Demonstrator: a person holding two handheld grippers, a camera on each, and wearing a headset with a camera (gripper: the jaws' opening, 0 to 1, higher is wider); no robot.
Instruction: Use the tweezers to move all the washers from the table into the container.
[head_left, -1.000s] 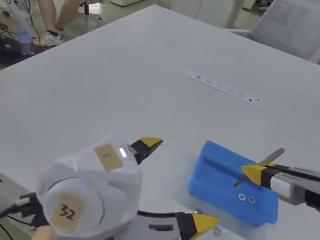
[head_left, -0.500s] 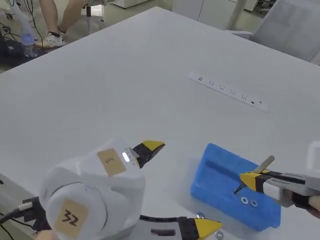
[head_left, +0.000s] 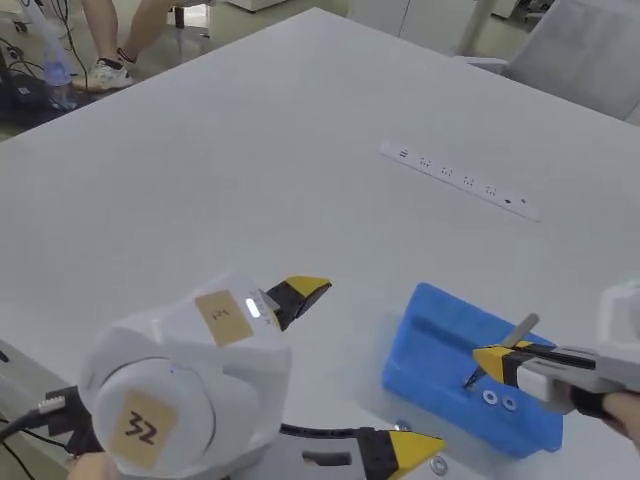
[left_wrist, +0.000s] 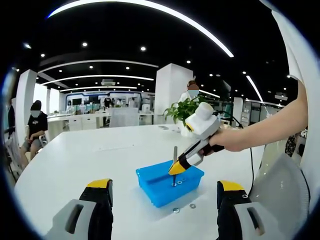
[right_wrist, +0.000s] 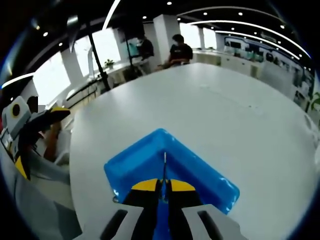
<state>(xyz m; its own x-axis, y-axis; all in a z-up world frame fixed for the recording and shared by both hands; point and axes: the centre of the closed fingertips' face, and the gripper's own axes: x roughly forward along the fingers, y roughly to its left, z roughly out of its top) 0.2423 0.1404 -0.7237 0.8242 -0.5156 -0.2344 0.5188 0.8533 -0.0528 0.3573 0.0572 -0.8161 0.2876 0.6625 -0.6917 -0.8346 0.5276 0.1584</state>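
Note:
A blue container (head_left: 440, 335) sits near the table's front edge, with two washers (head_left: 499, 400) lying inside it. My right gripper (head_left: 495, 362) is shut on metal tweezers (head_left: 520, 328), whose tips point down into the container (right_wrist: 145, 157). Two more washers (head_left: 438, 465) lie on the table just in front of the container, also seen as washers (left_wrist: 176, 210) below it. My left gripper (head_left: 360, 368) stands open to the left of the container with nothing between its yellow-tipped jaws. The left gripper view shows the right gripper (left_wrist: 179, 166) holding the tweezers (left_wrist: 175, 154) over the container (left_wrist: 155, 187).
A white power strip (head_left: 460, 180) lies on the table (head_left: 250, 150) further back. A grey chair (head_left: 590, 55) stands past the far right edge. A person's legs (head_left: 105, 40) are beyond the far left corner. Other people sit in the background.
My right gripper with the tweezers has shifted slightly left and lower over the container. The left gripper has barely moved.

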